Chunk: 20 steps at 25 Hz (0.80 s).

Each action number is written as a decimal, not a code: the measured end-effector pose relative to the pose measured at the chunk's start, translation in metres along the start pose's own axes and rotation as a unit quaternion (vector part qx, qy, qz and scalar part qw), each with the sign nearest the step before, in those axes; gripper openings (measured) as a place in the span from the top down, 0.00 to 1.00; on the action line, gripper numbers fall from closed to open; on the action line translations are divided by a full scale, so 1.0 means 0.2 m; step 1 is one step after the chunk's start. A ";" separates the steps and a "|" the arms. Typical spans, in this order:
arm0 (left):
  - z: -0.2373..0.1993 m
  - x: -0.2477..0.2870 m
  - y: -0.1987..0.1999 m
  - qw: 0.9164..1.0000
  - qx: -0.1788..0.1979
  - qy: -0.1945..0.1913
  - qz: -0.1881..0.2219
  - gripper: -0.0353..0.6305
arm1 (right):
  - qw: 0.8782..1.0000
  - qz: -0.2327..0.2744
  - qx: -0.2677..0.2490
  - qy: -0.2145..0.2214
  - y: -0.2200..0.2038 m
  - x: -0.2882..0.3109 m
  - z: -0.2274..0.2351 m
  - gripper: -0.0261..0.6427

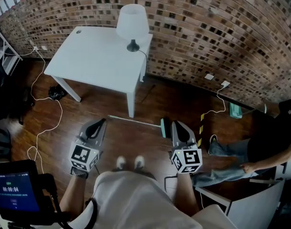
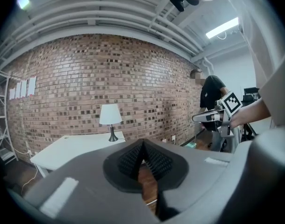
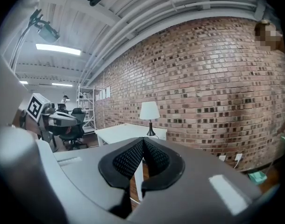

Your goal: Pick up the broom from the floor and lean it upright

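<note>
While one broom point(image 1: 136, 121) lies by the one table point(image 1: 98, 56), left gripper point(image 1: 102, 122) and right gripper point(image 1: 177, 124) are both closed, empty.

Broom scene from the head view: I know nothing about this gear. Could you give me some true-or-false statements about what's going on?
1. The broom stands upright. False: it lies flat on the floor, in front of the white table.
2. A lamp stands on the white table. True.
3. The left tongs grip the broom. False: they are shut on nothing.
4. The right tongs are shut and empty. True.
</note>
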State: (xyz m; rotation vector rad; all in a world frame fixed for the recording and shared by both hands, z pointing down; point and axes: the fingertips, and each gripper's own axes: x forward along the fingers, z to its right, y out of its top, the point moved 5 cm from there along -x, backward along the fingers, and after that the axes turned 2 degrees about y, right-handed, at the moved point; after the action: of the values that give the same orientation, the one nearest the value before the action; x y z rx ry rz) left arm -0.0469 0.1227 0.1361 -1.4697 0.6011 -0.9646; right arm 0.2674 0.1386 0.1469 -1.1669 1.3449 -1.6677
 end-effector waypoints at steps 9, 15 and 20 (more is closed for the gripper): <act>-0.05 0.00 -0.09 0.998 -0.022 0.043 -0.032 0.95 | 0.998 -0.035 -0.004 0.042 -0.07 0.20 0.03 0.94; -0.18 0.02 -0.29 0.992 -0.057 0.091 -0.062 0.95 | 0.989 -0.074 -0.043 0.123 -0.19 0.52 -0.13 0.94; -0.37 0.08 -0.54 0.987 -0.069 0.112 -0.095 0.95 | 0.978 -0.121 -0.042 0.168 -0.42 0.86 -0.29 0.94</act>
State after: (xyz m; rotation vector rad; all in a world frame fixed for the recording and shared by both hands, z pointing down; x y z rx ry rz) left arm -0.1175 0.0851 0.2400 -1.5732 0.7104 -1.2699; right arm 0.1523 0.0221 0.2623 -1.1718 1.5380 -2.0727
